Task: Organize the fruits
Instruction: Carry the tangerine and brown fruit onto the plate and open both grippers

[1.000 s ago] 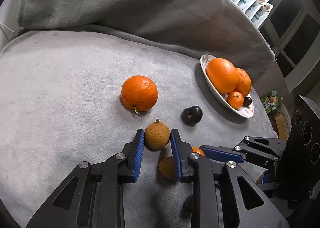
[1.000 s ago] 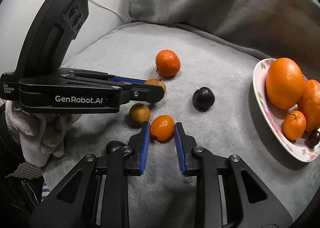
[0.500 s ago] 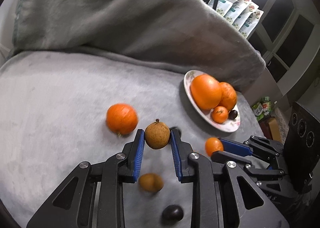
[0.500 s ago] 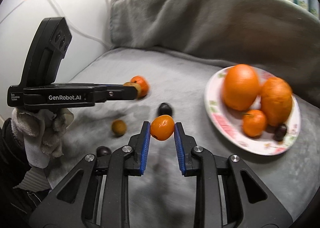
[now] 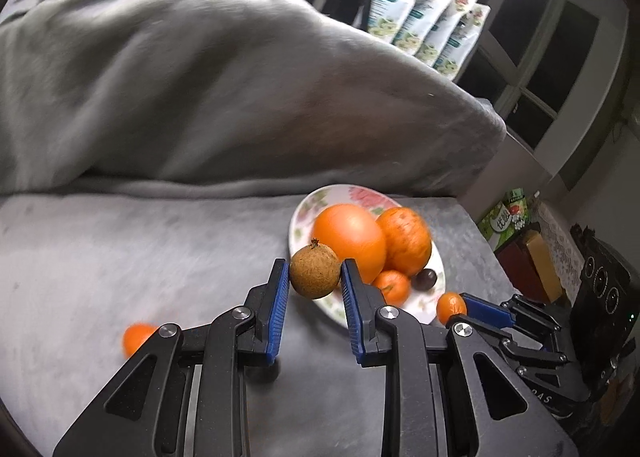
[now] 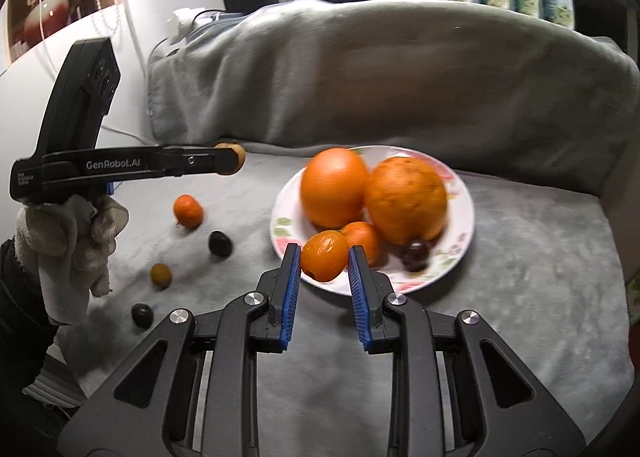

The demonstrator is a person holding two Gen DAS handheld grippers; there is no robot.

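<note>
My left gripper (image 5: 315, 276) is shut on a brown round fruit (image 5: 314, 269) and holds it in the air just left of the flowered plate (image 5: 304, 217). My right gripper (image 6: 323, 261) is shut on a small orange fruit (image 6: 324, 260) and holds it over the near rim of the plate (image 6: 460, 257). The plate holds two large oranges (image 6: 334, 187), a small orange and a dark plum (image 6: 415, 253). The left gripper and its brown fruit also show in the right wrist view (image 6: 234, 156).
On the grey blanket (image 6: 520, 277) lie a small orange (image 6: 188, 210), two dark plums (image 6: 220, 243), (image 6: 142, 314) and a brown fruit (image 6: 160, 275), all left of the plate. A grey cushion (image 6: 400, 77) rises behind. Boxes (image 5: 520, 257) stand beyond the right edge.
Both grippers lifted their fruits off the blanket and carried them toward the plate. The plate now sits much closer in both views.
</note>
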